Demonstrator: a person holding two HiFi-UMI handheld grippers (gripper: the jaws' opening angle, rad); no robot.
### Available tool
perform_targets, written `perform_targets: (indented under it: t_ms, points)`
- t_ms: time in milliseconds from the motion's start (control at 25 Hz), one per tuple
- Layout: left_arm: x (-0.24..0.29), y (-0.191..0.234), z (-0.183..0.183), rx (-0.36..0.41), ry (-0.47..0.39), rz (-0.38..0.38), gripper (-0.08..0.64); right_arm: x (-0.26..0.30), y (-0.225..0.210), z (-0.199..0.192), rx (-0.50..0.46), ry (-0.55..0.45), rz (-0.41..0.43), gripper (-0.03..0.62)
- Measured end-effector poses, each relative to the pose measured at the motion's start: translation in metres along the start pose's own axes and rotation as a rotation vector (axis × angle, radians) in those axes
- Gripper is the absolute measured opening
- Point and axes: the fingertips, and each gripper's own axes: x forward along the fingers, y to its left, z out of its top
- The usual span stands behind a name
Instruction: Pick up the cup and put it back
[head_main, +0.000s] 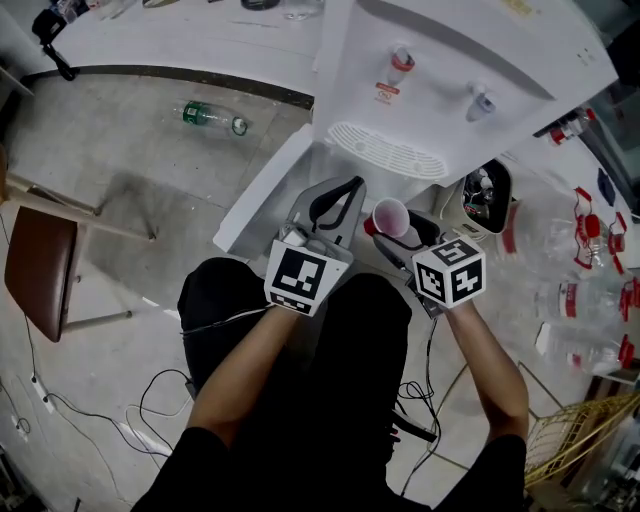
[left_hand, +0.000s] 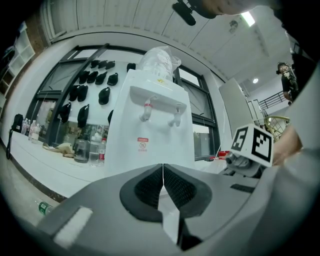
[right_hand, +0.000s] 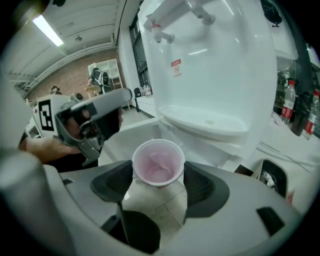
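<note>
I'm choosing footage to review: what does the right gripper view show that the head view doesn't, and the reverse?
Only the right gripper view: the right gripper, jaws pressed on both sides of the cup, and a person far back. Only the head view: a green-labelled bottle on the floor, a brown chair, the wearer's forearms. Both: the cup, the water dispenser, the left gripper.

Thin translucent plastic cup (right_hand: 158, 162), glossy plastic water dispenser (right_hand: 215, 65), ribbed matt black fingers (right_hand: 199, 186) of the right gripper (right_hand: 158, 176).
</note>
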Motion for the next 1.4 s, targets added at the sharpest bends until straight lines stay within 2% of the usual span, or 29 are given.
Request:
perform_targets:
  t_ms: [280,400,600,920,1400]
  points:
    - [-0.003,0.004,-0.004,-0.039,0.003,0.007,0.008,-0.039,0.009,0.051,-0.110,-0.016,0.030,0.307]
    - [-0.003,0.005,-0.003,-0.045,0.003,0.009,0.008,-0.050,0.002,0.074,-0.146,-0.030,0.007,0.307]
    - [0.000,0.004,-0.001,-0.049,-0.005,0.008,0.008,-0.064,-0.025,0.104,-0.147,-0.063,-0.062,0.307]
    - [0.000,0.002,-0.002,-0.047,0.000,0.000,0.008,-0.065,-0.074,0.109,-0.094,-0.067,-0.164,0.307]
    - [-0.001,-0.004,0.000,-0.043,-0.005,-0.013,0.008,-0.050,-0.079,0.110,-0.101,-0.053,-0.178,0.306]
